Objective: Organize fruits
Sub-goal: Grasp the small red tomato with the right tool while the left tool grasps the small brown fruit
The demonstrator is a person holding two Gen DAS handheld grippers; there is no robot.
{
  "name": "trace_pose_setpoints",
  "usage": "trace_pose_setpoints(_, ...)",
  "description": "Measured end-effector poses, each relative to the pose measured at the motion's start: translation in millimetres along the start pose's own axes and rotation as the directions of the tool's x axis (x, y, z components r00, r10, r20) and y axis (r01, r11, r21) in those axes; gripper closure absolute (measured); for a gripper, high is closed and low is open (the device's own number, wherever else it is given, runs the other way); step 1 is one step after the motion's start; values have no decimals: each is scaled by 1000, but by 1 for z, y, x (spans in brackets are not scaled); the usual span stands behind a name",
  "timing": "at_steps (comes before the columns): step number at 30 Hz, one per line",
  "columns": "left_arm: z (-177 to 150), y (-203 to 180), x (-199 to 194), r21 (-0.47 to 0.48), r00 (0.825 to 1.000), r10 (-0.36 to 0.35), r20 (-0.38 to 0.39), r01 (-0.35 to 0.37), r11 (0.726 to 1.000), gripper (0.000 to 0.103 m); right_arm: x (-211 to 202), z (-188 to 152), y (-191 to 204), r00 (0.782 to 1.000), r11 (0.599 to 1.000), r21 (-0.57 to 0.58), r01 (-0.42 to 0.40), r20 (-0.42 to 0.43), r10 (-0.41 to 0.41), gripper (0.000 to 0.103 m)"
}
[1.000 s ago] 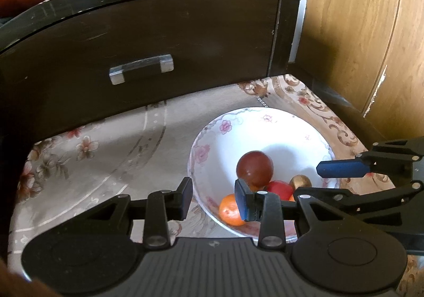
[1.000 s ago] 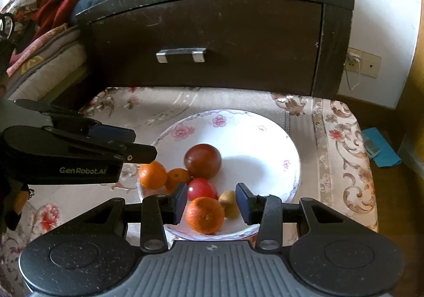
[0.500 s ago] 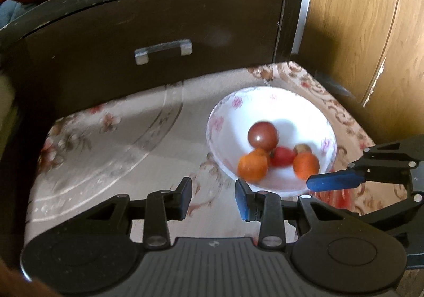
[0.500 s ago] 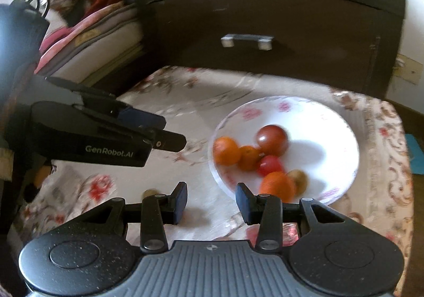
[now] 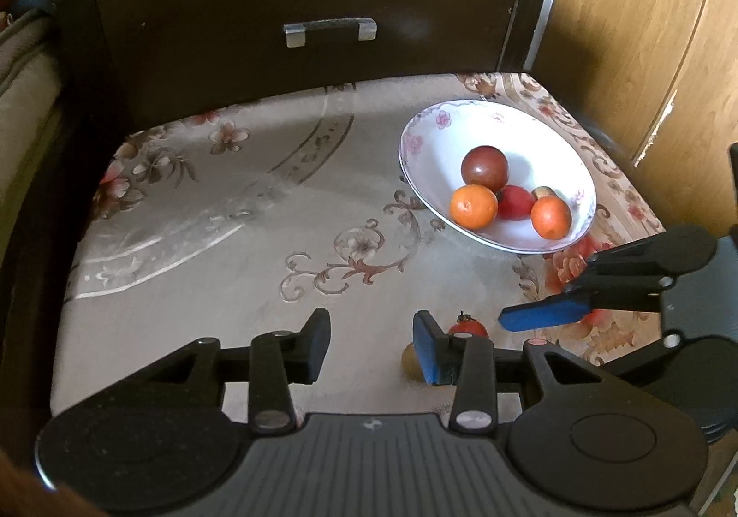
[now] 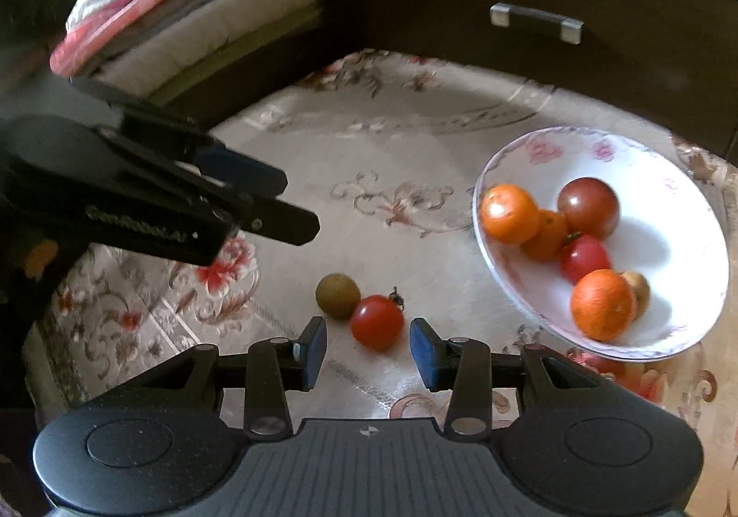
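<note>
Most fruit in bowl [image 6: 682,175] – tomato [image 6: 377,322], brown fruit [image 6: 337,295] left on table [image 6: 369,139]; right gripper [image 6: 367,348] spread near tomato, left gripper [image 5: 371,346] spread, empty.

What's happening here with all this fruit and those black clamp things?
A person is sorting fruit with a hand-held tool in each hand. The white bowl on the patterned tablecloth already holds several oranges, tomatoes and a small brown fruit. Two pieces are still loose on the cloth: a red tomato and a brown-green fruit touching it. The right tool is open, lined up just short of the tomato. The left tool is open too, holding nothing.
</note>
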State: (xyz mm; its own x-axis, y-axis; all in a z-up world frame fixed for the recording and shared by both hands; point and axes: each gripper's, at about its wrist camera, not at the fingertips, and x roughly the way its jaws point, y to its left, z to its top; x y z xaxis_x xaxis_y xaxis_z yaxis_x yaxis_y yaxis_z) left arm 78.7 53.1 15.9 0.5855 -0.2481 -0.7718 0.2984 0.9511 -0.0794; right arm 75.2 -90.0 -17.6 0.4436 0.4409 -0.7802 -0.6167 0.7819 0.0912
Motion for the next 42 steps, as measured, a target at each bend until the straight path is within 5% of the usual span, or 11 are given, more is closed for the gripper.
trace_pose_setpoints(8, -2, -2, 2, 12, 999, -41, -26, 41, 999, 56, 13, 2, -4, 1000, 1000, -2, 16, -15, -16, 69)
trace_pose_setpoints(14, -3, -2, 5, 19, 998, -54, -38, 55, 998, 55, 20, 5, -3, 1000, 1000, -4, 22, -22, -22, 81)
trace_pose_setpoints(27, -13, -16, 25, 63, 991, -88, -105, 95, 993, 55, -4, -1, -14, 998, 998, 21, 65, -23, -64, 82)
trace_pose_setpoints(42, -17, -35, 46, 129, 995, -32, -96, 45, 991, 57, -15, -14, -23, 993, 993, 45, 110, -35, -109, 81)
